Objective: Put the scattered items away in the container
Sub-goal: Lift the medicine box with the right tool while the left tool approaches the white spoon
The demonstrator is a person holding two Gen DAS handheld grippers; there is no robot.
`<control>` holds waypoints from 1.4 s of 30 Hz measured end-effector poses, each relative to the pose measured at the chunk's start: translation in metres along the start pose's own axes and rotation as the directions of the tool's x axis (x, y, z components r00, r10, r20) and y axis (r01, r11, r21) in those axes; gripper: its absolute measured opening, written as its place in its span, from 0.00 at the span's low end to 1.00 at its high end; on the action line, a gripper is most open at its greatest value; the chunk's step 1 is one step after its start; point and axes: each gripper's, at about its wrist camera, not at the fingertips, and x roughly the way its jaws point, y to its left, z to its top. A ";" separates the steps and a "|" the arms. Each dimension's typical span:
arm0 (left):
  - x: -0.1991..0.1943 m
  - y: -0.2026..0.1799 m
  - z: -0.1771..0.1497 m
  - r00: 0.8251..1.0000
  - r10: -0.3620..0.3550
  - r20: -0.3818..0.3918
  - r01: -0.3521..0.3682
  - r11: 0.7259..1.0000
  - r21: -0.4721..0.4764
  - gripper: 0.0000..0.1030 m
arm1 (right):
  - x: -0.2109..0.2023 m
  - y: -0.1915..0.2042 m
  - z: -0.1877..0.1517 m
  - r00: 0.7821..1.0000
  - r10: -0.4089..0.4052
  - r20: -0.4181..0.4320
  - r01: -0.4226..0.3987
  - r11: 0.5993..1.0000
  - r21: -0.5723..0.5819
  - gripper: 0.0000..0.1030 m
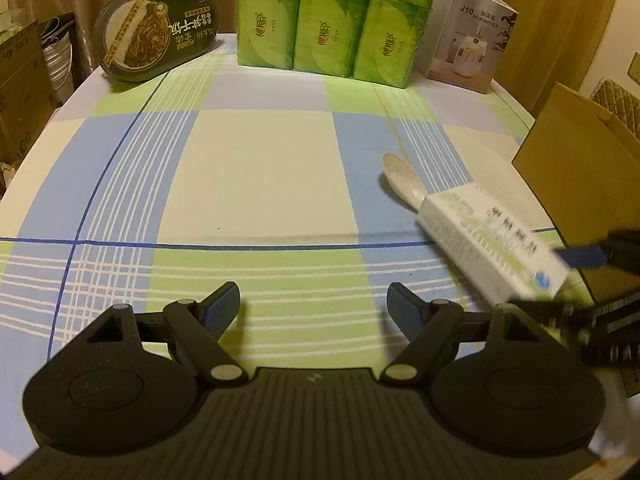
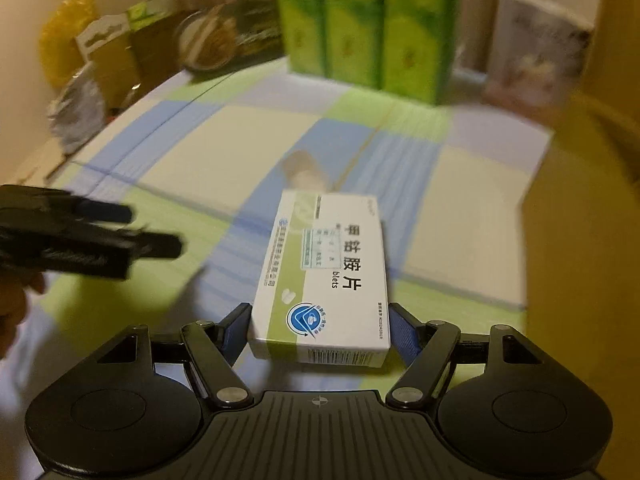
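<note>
The white and green medicine box (image 2: 322, 276) is clamped at its near end between the blue pads of the right tongs (image 2: 320, 330) and is held above the checked surface (image 1: 260, 176), pointing away from the camera. In the left wrist view the same box (image 1: 494, 240) appears blurred at the right, its far end covering the handle of a pale spoon (image 1: 400, 176) that lies on the surface. Just to the right of the box stands a brown cardboard box (image 1: 576, 172) with its flaps up. The left tongs (image 1: 313, 308) are spread wide apart with nothing between them, low over the near green and white squares. At the back of the surface stand stacked green tissue packs (image 1: 332, 28), a dark oval food tub (image 1: 158, 36) leaning to the left of them, and a white humidifier carton (image 1: 466, 44) to their right.
</note>
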 end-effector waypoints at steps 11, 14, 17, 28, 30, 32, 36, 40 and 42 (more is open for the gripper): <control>0.000 -0.001 0.000 1.000 -0.014 0.000 0.014 1.000 -0.001 0.75 | 0.032 -0.002 0.027 0.978 -0.209 0.016 0.206 0.947 -0.248 0.67; 0.001 -0.001 0.000 1.000 -0.018 0.000 0.018 1.000 -0.006 0.75 | 0.036 0.006 0.023 0.988 -0.154 0.000 0.145 0.928 -0.343 0.67; 0.000 0.001 0.001 1.000 -0.017 0.003 0.017 1.000 -0.015 0.75 | 0.030 0.014 0.017 0.998 -0.055 -0.033 0.040 0.936 -0.349 0.67; 0.003 0.000 -0.002 0.999 -0.051 -0.007 0.051 0.999 -0.009 0.74 | 0.000 0.011 -0.018 0.994 0.092 -0.052 -0.094 0.995 -0.029 0.67; 0.004 -0.004 -0.001 0.996 -0.086 -0.004 0.086 0.995 0.047 0.74 | -0.005 0.006 -0.022 0.998 0.057 -0.039 -0.057 0.998 -0.010 0.67; 0.002 -0.008 0.003 0.992 -0.127 -0.001 0.126 0.979 0.159 0.74 | -0.010 0.002 -0.028 0.999 0.039 -0.038 -0.039 0.999 -0.002 0.67; 0.006 -0.006 0.009 0.981 -0.187 -0.048 0.193 0.929 0.317 0.74 | -0.017 -0.001 -0.035 0.998 0.039 -0.046 -0.039 0.999 0.010 0.67; 0.017 -0.007 0.013 0.976 -0.190 -0.101 0.216 0.845 0.490 0.66 | -0.024 -0.003 -0.047 0.999 0.024 -0.041 -0.023 0.999 0.029 0.67; 0.022 -0.010 0.011 0.975 -0.181 -0.127 0.222 0.788 0.574 0.64 | -0.026 -0.002 -0.052 0.999 0.003 -0.040 -0.002 0.999 0.041 0.67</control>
